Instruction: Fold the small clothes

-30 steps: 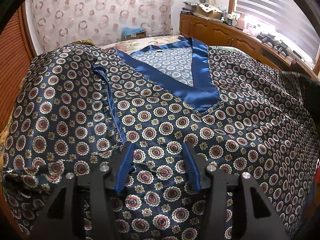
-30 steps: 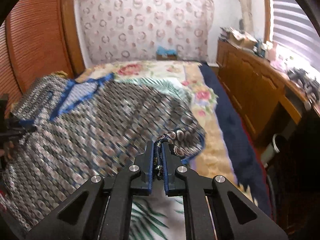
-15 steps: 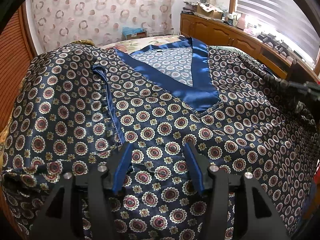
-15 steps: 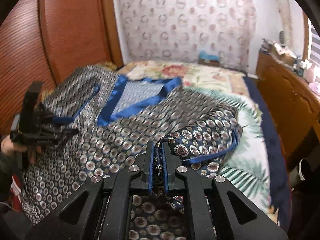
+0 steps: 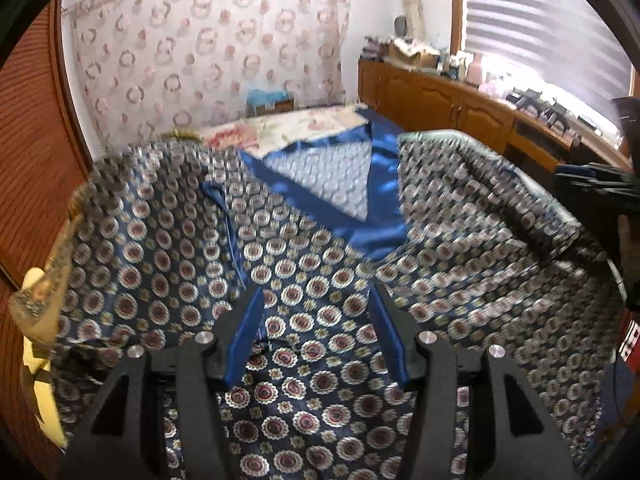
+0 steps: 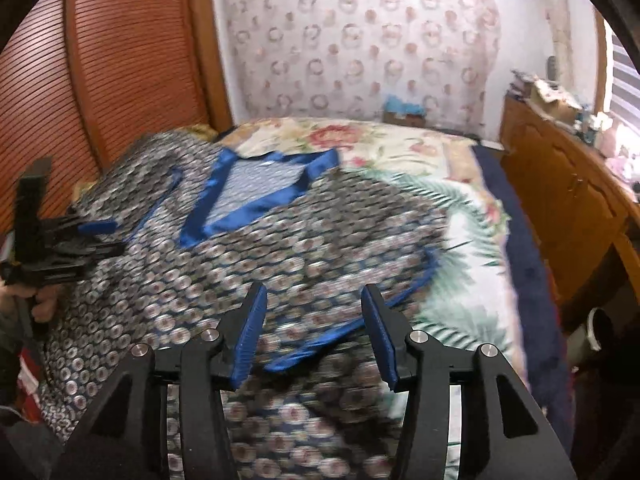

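A satin top, dark navy and printed all over with round red-and-cream medallions, lies spread across a bed with a floral and palm-leaf cover. It fills most of the left wrist view. A broad plain blue band edges its V neckline, and the paler inside of the fabric shows within the V. The neckline lies at the far end, towards the patterned curtain, so the garment's length runs away from both cameras. In the right wrist view a blue-trimmed sleeve is folded in over the body, its cuff edge running near the fingers. Both views are blurred, and no label or writing can be read.

The right gripper has just been opening; its jaws stand apart over the folded sleeve, the pads not pressing on it. The left gripper also stands apart above the cloth, nothing pinched.
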`<state>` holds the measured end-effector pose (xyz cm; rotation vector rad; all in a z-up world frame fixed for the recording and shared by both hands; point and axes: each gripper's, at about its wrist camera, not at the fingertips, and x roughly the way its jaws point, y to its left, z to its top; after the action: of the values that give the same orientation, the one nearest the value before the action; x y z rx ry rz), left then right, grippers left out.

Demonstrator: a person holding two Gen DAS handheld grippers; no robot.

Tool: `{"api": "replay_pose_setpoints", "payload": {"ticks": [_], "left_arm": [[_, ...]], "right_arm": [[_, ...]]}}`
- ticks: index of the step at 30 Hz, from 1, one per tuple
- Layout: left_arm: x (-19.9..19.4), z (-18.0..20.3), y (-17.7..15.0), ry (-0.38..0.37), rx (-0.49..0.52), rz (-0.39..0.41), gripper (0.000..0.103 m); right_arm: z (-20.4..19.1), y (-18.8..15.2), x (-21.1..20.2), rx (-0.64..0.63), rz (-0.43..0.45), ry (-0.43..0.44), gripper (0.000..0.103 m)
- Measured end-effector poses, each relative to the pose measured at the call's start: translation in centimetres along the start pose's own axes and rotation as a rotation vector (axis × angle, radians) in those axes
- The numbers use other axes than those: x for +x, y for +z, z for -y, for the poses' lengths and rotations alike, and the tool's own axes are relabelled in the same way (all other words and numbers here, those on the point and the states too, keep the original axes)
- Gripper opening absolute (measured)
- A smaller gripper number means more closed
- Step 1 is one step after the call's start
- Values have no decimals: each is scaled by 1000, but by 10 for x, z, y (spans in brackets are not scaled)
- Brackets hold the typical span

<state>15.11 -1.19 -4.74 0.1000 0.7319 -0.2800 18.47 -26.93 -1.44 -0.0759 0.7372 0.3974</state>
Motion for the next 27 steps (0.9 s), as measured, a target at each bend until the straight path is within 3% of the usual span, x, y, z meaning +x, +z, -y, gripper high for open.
{"api": "replay_pose_setpoints", "payload": {"ticks": [7,13,17,20,27], "left_arm": [[-33,7,10,-42,-49,87,53],[-45,11,13,-49,-48,108,54],[-49,8,10,-58,-41,110,53],[-51,5,9,-61,-45,115,53],[-60,-8,9,-38,-61,140,53]], "right_arm": [[49,8,31,58,-80,-102,49],[76,10,69,146,-156,-98,34],[74,17,78,131,-152,-87,8],[63,27,78,78,-124,-97,6],[25,57,74,-16,-58,-23,5]]}}
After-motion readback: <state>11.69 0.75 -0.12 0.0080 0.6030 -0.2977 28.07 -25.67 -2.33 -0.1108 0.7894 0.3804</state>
